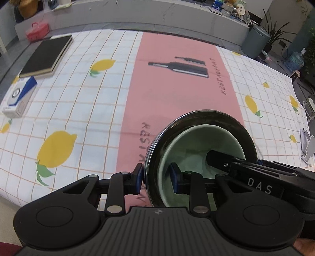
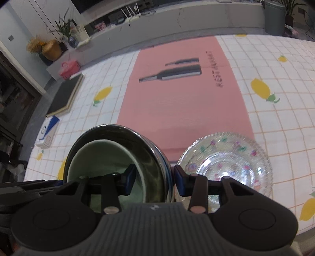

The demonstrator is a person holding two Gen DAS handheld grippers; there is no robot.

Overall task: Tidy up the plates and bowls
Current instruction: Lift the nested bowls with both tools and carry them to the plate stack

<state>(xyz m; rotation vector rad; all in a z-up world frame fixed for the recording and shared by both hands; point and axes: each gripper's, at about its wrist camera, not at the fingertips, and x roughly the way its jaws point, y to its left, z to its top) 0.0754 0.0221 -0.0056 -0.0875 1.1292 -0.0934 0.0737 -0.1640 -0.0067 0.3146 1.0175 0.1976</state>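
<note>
Dark bowl (image 1: 198,122) holding green bowl (image 1: 189,141), gripped by both grippers, glass plate (image 2: 226,155) beside

Lemon-print tablecloth (image 1: 78,110), grey ledge (image 1: 157,17)

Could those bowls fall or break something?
Maybe. Each gripper, left gripper and right gripper, pinches only the rim of the dark bowl, so it could slip or tip. The green bowl sits loose inside and might slide out. The glass plate lies just beside them and could get knocked.
</note>
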